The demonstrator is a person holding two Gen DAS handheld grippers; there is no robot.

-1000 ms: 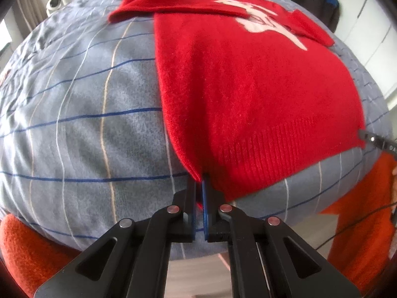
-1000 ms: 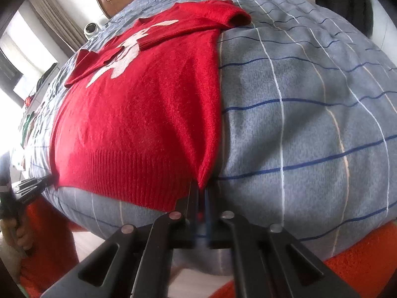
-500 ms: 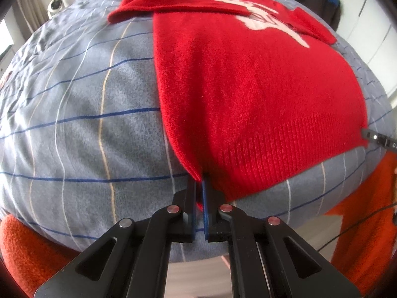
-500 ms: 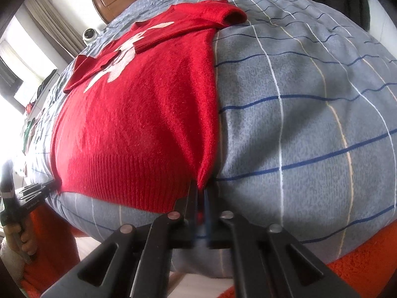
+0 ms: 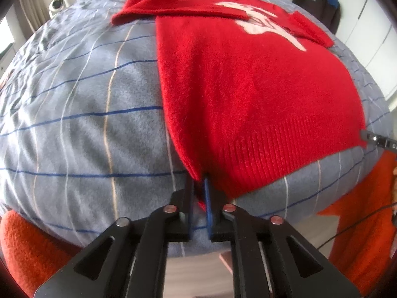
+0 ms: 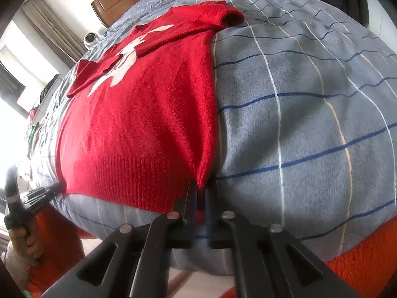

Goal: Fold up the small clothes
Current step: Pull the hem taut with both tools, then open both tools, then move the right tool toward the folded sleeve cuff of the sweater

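Tongs steeply downward: left tongs (image 5: 198, 193) just parting around sweater (image 5: 248, 94) hem corner, right tongs (image 6: 200, 198) pinching the other.

Occluded and cropped regions at the bed's near edge.
Sweater (image 5: 248, 94) hem corners vanish behind each gripper's fingers; the holding hand (image 6: 24, 243) is cropped by the frame edge.

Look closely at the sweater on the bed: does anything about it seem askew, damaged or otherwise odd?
No damage or spill shows. The red sweater lies flat on the checked bedspread, sleeves folded across the chest. The left gripper and the right gripper are at its hem corners; the left jaws have just been opening.
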